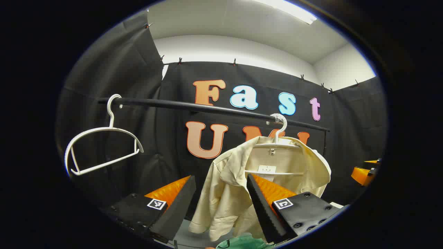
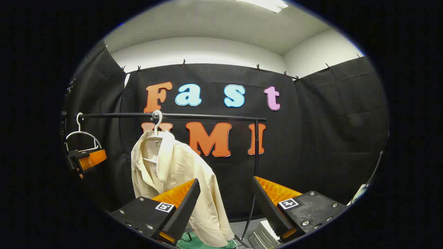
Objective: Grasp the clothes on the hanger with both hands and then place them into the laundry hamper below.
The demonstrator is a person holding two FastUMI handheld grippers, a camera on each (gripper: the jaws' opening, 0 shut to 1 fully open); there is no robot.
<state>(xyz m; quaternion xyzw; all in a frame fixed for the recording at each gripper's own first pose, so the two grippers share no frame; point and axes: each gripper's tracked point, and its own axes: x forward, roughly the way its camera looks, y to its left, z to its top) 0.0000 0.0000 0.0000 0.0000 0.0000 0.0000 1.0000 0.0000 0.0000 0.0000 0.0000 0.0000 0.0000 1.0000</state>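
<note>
Here, low in the left gripper view, we see the left gripper (image 1: 221,204) spread wide and holding nothing. Between and behind its fingers hangs the cream shirt (image 1: 242,180), centre frame, on a white hanger (image 1: 281,133) over a black rail (image 1: 207,108). In the right gripper view, the right gripper (image 2: 225,204) likewise gapes empty at the bottom, shirt at centre left.

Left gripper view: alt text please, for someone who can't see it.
A cream shirt hangs on a white hanger from a black rail, ahead of the open left gripper. An empty hanger hangs further left on the rail.
</note>
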